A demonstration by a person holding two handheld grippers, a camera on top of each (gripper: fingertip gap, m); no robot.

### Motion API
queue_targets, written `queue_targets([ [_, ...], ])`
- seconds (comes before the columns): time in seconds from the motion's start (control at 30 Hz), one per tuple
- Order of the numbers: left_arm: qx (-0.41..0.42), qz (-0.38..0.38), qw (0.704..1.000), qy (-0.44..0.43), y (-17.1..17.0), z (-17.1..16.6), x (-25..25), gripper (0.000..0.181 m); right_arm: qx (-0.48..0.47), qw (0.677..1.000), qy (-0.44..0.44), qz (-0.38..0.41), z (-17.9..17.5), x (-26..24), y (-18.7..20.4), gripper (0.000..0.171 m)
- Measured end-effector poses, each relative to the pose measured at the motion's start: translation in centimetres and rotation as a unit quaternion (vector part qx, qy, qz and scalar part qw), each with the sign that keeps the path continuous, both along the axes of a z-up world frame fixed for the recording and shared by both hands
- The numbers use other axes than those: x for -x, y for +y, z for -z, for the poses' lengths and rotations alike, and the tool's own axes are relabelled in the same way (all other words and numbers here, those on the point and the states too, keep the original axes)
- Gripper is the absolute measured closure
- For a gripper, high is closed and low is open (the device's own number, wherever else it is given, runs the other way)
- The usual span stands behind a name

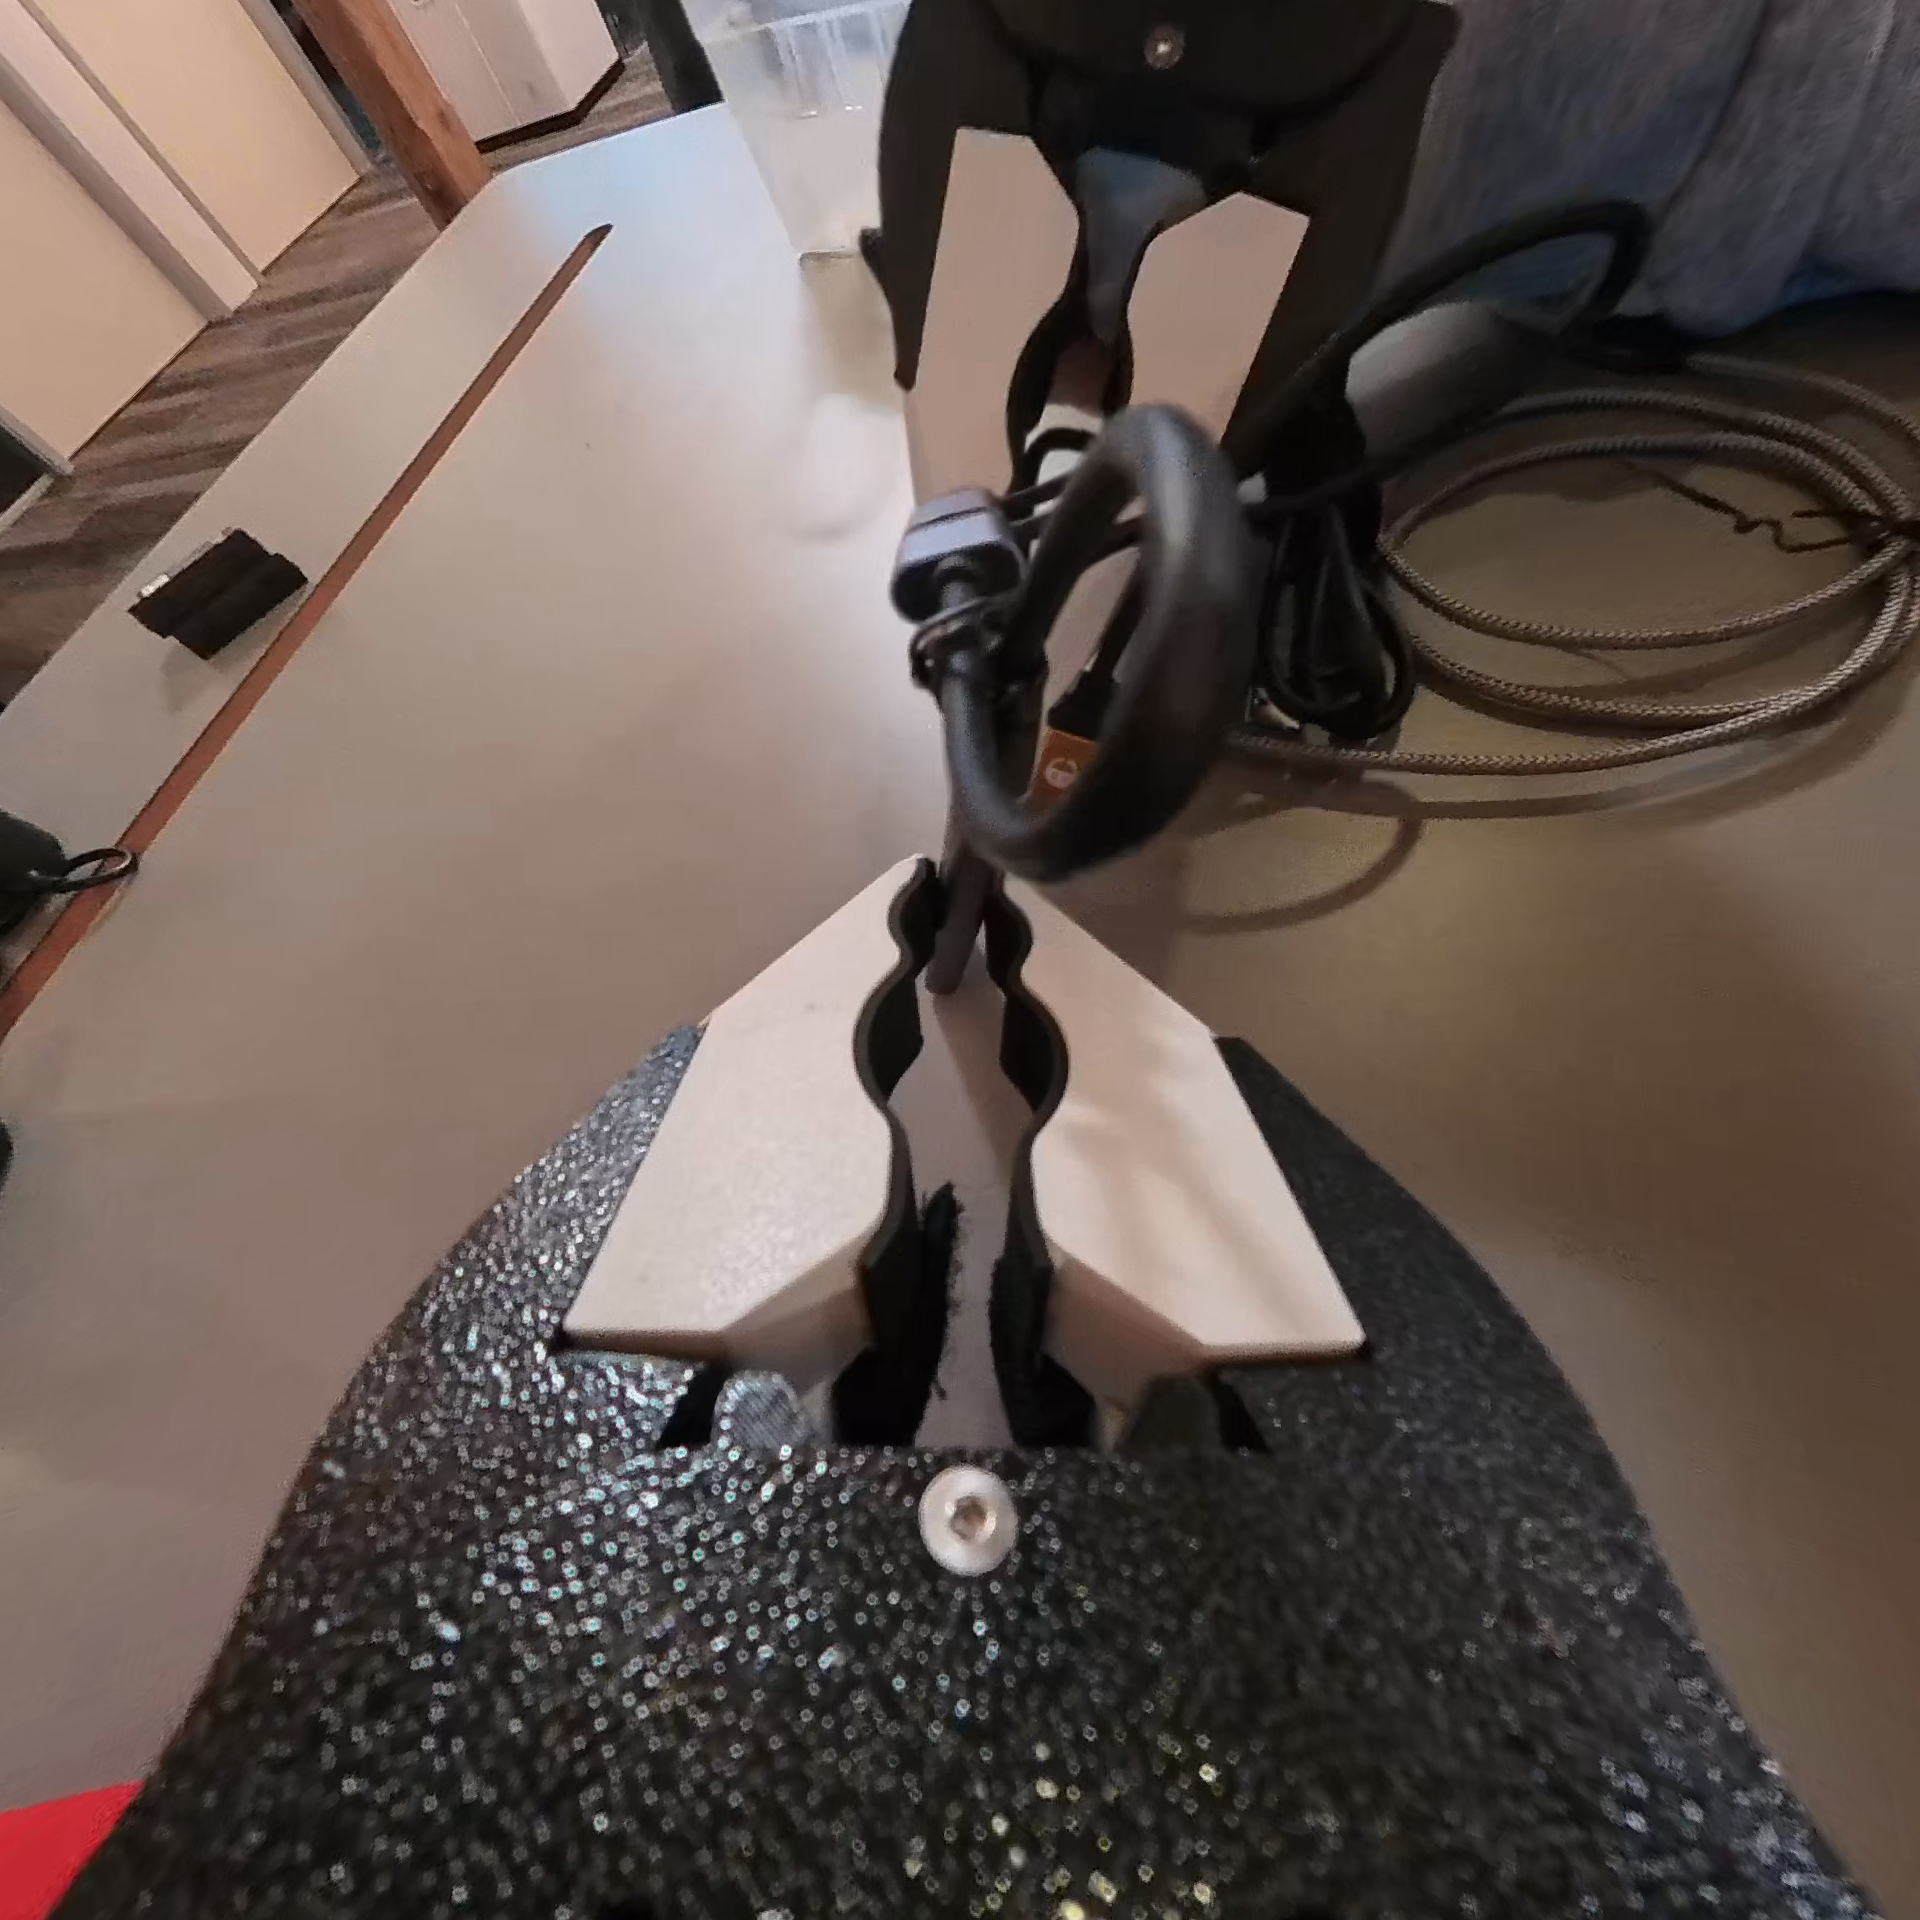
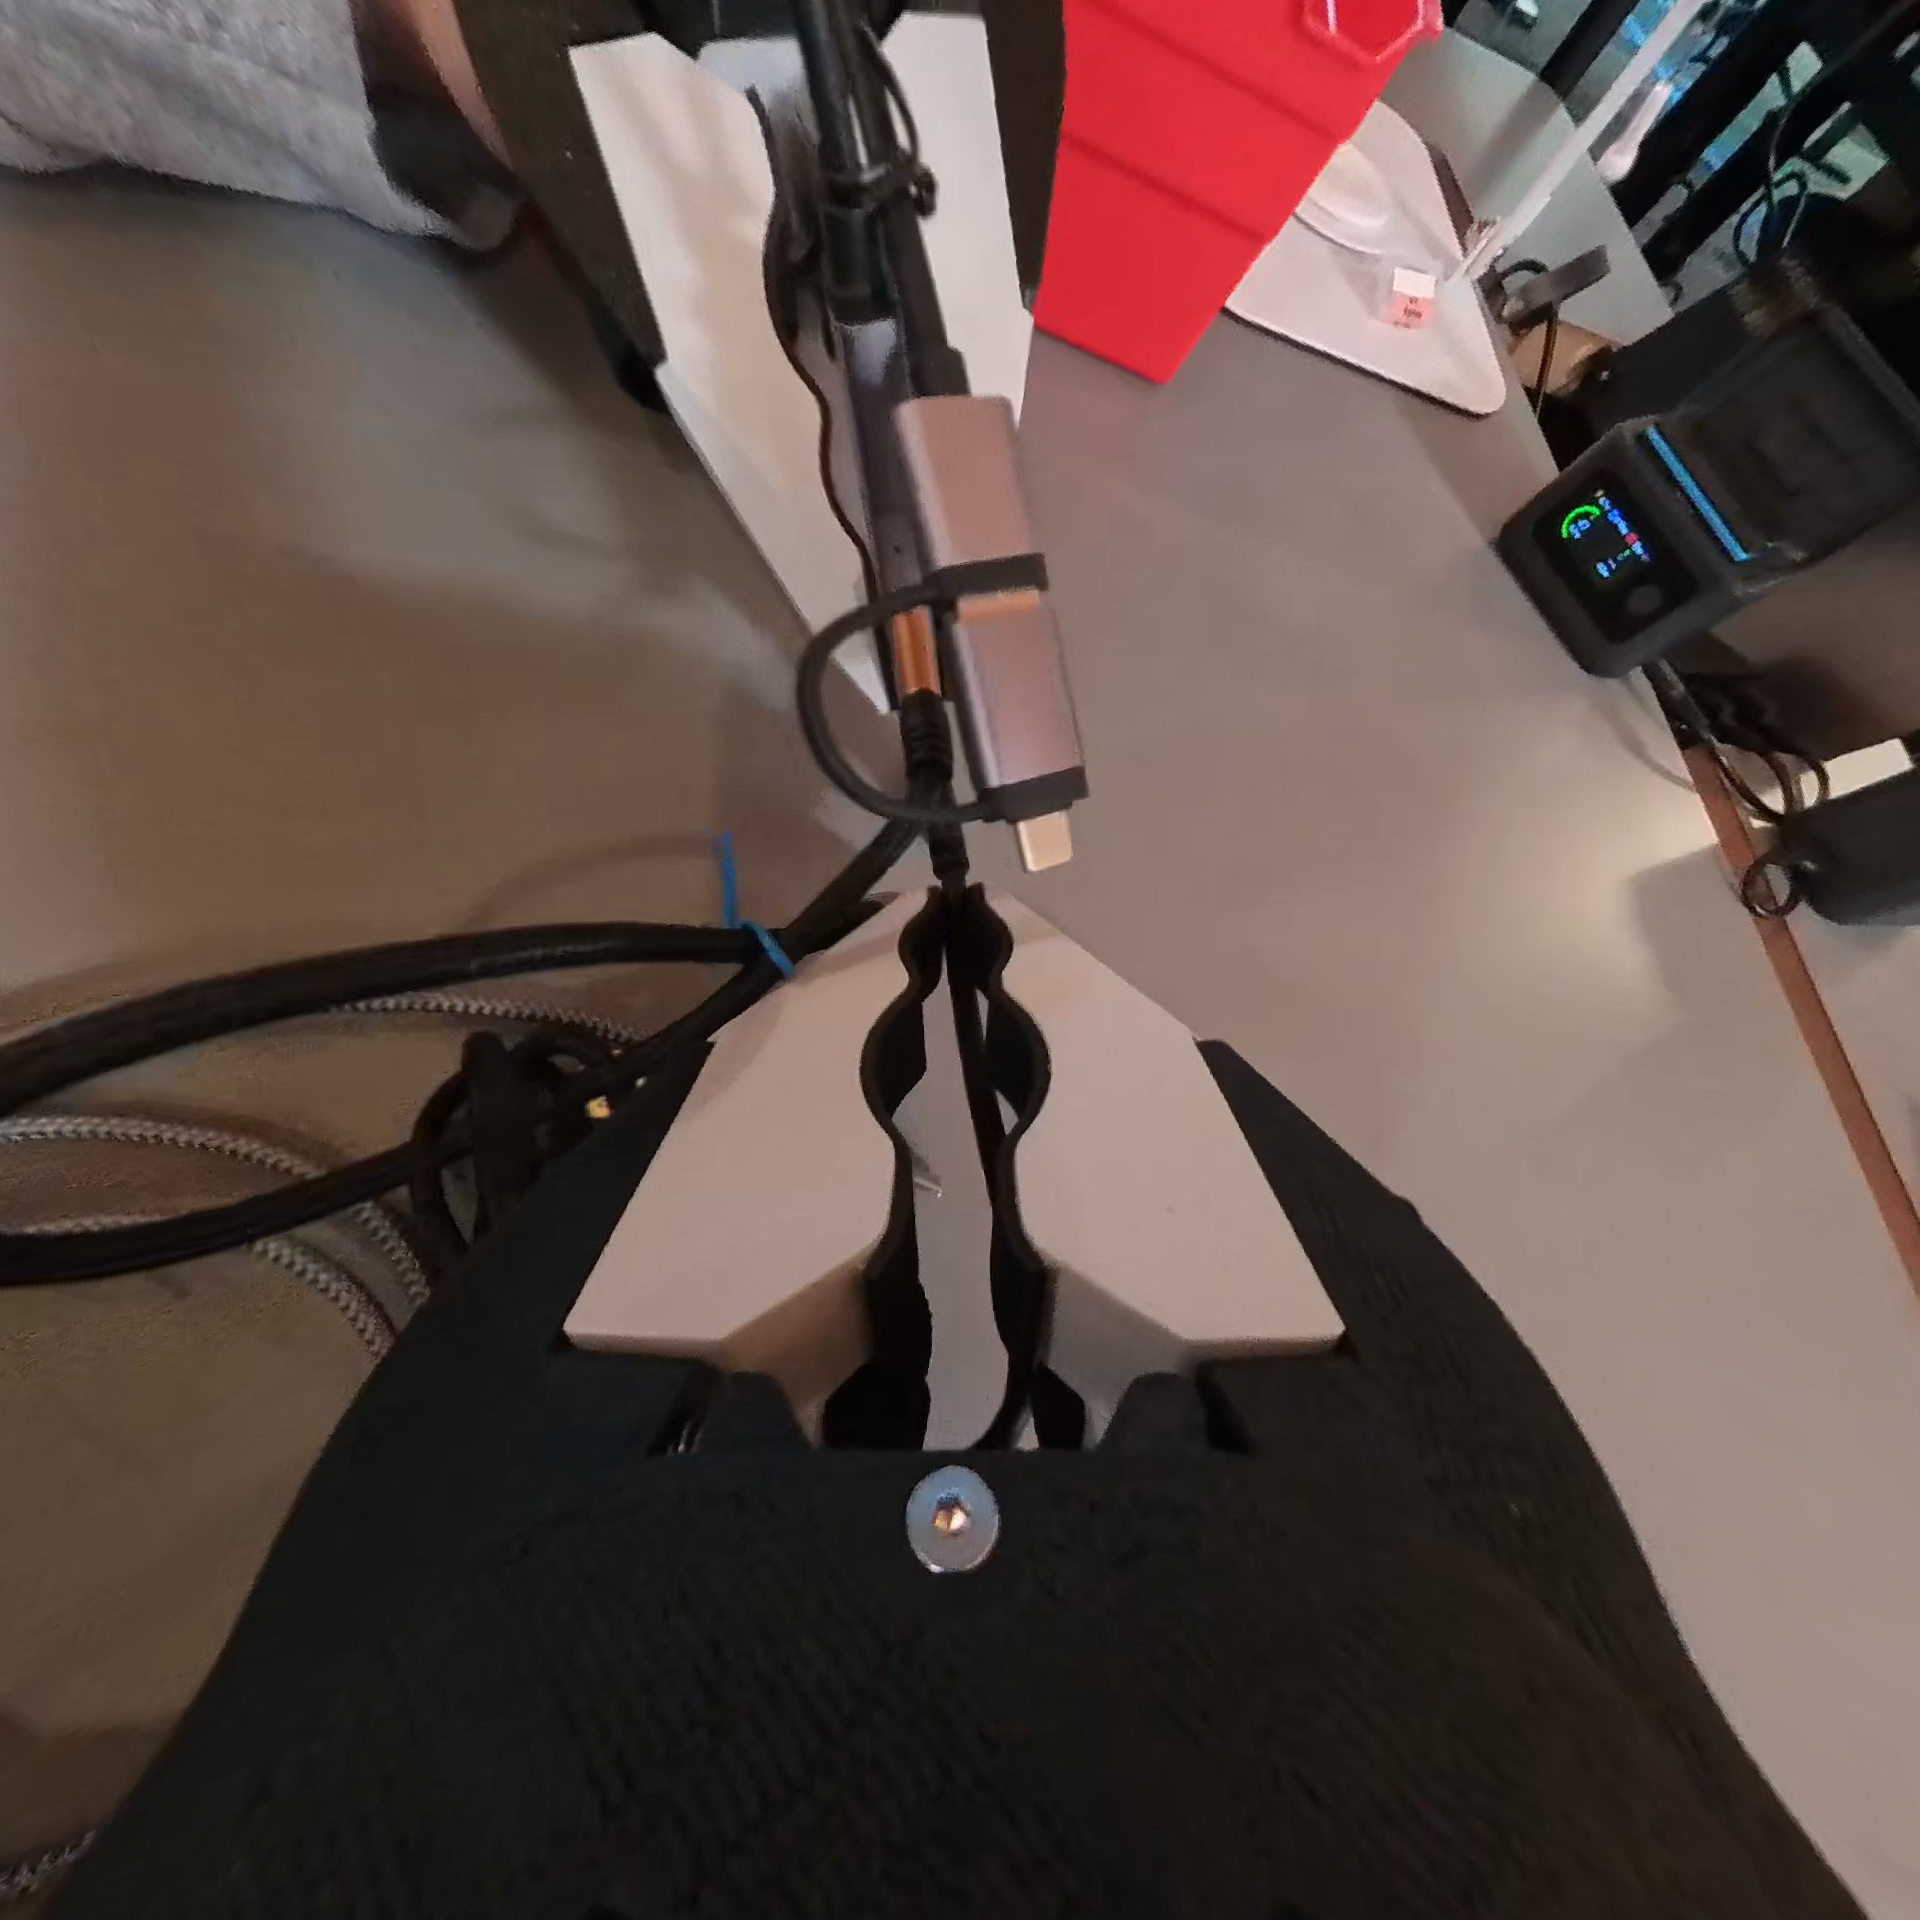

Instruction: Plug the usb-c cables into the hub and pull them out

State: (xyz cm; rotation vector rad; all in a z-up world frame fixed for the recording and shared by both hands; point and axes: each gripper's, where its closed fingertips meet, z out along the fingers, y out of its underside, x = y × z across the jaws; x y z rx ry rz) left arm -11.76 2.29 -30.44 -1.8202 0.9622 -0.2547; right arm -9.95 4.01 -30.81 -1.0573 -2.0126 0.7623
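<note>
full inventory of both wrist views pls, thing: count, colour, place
table: 1, light grey, under everything
grey adapter: 1, grey metal with a bare plug tip, in the air between the two grippers
thin black cable: 1, black, runs between the right gripper's fingers
thick black cable loop: 1, black, just past the left gripper's tips
braided cable coil: 1, grey-brown, on the table, right side of the left wrist view
blue zip tie: 1, blue, on a black cable
small device with lit screen: 1, dark grey, table edge
red container: 1, red, far side
left gripper: 1, white fingers, shut on a dark cable
right gripper: 1, white fingers, shut on the thin black cable
</note>
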Motion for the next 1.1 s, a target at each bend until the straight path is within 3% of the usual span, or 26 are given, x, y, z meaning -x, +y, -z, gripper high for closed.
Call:
queue_targets([
  [0.33,0.009,0.011,1.0,-0.02,0.2,0.1,-0.5,0.173,-0.023,1.0,-0.017,0.003,0.7,-0.1,-0.2,0.171],
  [0.57,-0.005,-0.023,1.0,-0.01,0.8,0.1,0.1,0.17,0.024,1.0,-0.002,0.009,0.8,0.3,0.2,0.17],
  [0.73,0.04,-0.031,0.999,0.015,0.4,1.8,0.9,0.172,0.017,1.0,0.005,0.0,0.8,0.4,-0.2,0.169],
  [0.93,0.057,-0.005,0.998,0.017,-0.2,1.9,-0.3,0.173,0.002,0.998,0.055,-0.002,-2.4,0.8,-1.4,0.17],
  [1.1,0.061,-0.019,0.998,0.005,0.4,1.8,-0.3,0.173,-0.042,0.998,0.046,0.011,-2.1,0.6,-0.6,0.17],
])
